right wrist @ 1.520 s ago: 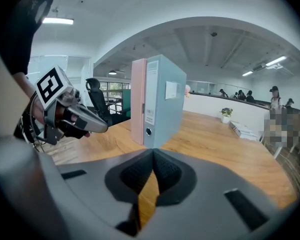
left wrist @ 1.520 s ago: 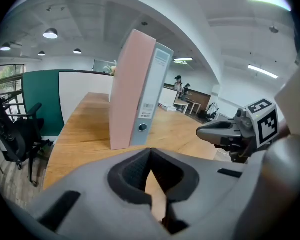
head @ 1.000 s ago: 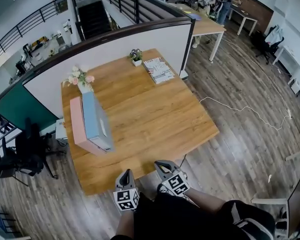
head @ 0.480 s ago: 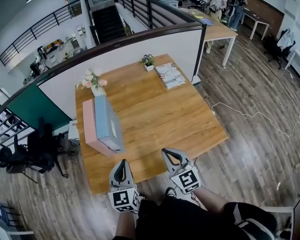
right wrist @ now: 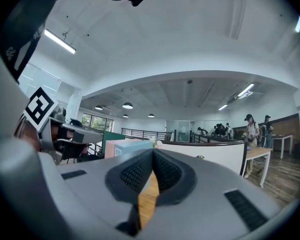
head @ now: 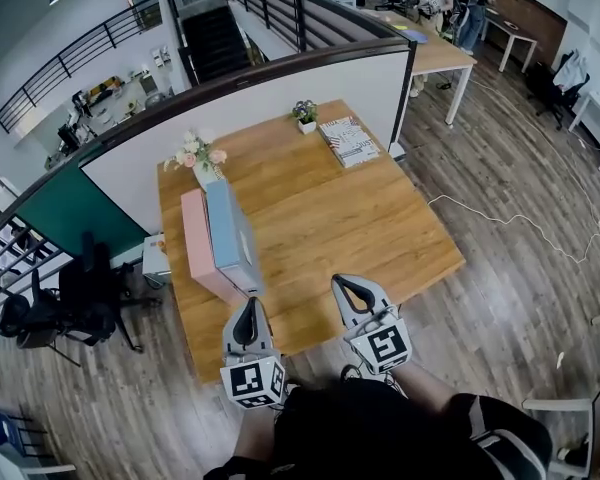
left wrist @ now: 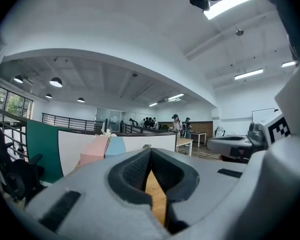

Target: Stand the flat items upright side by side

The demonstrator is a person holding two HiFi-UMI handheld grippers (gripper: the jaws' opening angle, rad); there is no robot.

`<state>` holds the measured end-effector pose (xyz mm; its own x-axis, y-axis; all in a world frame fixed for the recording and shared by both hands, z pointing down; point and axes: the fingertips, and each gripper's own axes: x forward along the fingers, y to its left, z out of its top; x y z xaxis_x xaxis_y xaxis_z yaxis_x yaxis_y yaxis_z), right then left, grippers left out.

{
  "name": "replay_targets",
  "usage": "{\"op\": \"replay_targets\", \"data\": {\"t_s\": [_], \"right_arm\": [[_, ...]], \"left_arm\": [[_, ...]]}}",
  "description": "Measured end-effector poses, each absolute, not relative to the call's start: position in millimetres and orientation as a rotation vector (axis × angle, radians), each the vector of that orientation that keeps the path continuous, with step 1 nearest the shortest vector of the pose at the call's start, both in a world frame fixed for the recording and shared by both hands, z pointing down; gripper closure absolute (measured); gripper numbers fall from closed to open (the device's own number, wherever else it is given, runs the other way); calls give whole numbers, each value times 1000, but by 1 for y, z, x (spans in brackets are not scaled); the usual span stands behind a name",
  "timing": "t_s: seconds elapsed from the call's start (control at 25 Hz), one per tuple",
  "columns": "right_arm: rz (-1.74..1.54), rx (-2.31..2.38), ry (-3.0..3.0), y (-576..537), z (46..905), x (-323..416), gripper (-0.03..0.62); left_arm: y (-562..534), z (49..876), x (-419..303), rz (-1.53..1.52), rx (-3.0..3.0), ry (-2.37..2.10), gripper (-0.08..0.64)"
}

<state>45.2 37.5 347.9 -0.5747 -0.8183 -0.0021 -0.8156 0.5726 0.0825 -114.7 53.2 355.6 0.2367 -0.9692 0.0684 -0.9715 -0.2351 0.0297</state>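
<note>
A pink flat box (head: 202, 246) and a blue flat box (head: 230, 234) stand upright side by side on the left part of the wooden table (head: 320, 218). Both show again in the left gripper view as the pink box (left wrist: 95, 151) and blue box (left wrist: 116, 146), and in the right gripper view as the pink box (right wrist: 111, 145) and blue box (right wrist: 132, 145). A patterned book (head: 348, 140) lies flat at the table's far right corner. My left gripper (head: 246, 313) and right gripper (head: 341, 285) hang at the near table edge, both shut and empty, apart from the boxes.
A vase of flowers (head: 198, 158) stands behind the boxes, a small potted plant (head: 305, 113) beside the book. A white partition (head: 260, 98) borders the table's far side. An office chair (head: 70, 303) sits left of the table. A cable (head: 520, 223) runs over the floor at right.
The head view has shifted, so the table sits more to the right and nearer. Both grippers have risen a little toward the near table edge. The boxes have not moved.
</note>
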Motion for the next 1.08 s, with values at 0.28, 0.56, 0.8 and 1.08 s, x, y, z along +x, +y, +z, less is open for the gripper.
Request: {"op": "replay_targets", "data": {"t_s": [0.28,0.56,0.8,1.08], "right_arm": [[-112,1482,-2702,32,350,44,588],[-112,1511,-2661,29,353,48,588],[-108,1505,-2641,30,354,49,588],[-107,1522,-2653,29,351,53,588]], "left_arm": [[48,351,-119,34,2476,-1850,555],[40,357,-116,48,2499,-1808,555],[41,360,-116,58,2499,-1794,555],[40,361,-112,46,2499,-1790,555]]}}
